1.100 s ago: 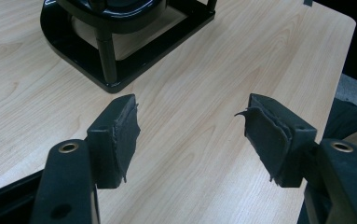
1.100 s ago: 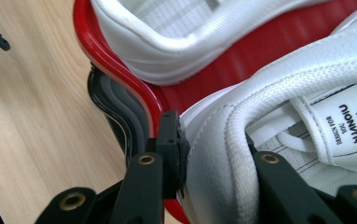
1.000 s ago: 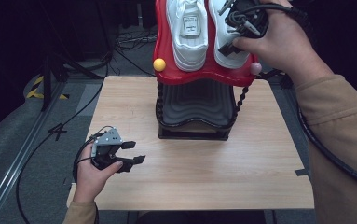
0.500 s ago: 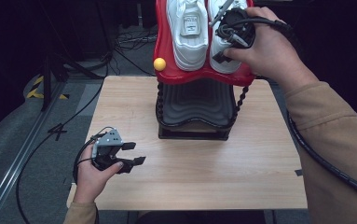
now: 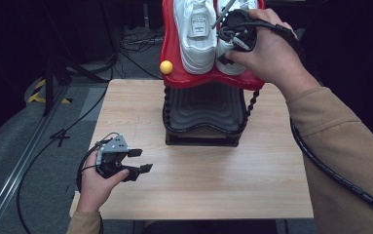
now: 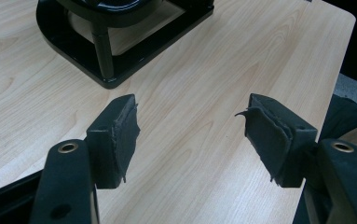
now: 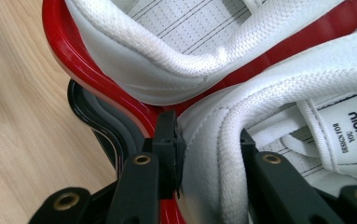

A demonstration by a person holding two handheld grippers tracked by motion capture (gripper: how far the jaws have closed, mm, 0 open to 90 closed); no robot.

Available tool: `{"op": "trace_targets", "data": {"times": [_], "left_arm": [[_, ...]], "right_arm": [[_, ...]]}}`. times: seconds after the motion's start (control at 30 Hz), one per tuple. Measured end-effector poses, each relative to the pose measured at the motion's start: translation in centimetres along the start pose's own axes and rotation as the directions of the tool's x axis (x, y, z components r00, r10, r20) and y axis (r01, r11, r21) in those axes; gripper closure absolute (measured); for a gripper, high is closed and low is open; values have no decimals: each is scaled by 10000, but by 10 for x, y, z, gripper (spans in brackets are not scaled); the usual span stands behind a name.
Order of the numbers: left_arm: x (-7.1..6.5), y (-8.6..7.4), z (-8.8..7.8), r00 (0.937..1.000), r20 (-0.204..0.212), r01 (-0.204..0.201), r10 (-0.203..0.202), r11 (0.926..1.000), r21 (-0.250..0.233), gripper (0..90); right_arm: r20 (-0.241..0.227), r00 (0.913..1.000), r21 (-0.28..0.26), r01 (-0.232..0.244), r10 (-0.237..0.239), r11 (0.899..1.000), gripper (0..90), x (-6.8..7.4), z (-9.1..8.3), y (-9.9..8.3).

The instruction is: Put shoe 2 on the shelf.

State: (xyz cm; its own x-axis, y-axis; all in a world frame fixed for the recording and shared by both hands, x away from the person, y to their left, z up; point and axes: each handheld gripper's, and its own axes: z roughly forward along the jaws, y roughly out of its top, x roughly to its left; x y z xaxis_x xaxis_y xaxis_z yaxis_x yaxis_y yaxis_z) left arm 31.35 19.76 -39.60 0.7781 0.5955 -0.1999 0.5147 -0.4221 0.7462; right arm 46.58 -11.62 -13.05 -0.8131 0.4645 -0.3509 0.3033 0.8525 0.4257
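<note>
Shoe tongue label (image 7: 353, 135): I read "DESIGN FOR YOU" and "HUANQIU" in black on white, seen in the right gripper view.
Other shoe's tongue tag (image 5: 199, 23): I can't make out its print.

Left claw (image 6: 192, 135) gapes wide, held low; right claw (image 7: 209, 154), raised on an outstretched arm, seems clamped.
</note>
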Motion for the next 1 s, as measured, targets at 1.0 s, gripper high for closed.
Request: {"op": "trace_targets", "data": {"times": [1.0], "left_arm": [[-4,-8,0,9997,-195,149,-142,9993,349,352]], "right_arm": [[-1438,9861,-3707,-1321,837,9193,411,-7,-90,-77]]}}
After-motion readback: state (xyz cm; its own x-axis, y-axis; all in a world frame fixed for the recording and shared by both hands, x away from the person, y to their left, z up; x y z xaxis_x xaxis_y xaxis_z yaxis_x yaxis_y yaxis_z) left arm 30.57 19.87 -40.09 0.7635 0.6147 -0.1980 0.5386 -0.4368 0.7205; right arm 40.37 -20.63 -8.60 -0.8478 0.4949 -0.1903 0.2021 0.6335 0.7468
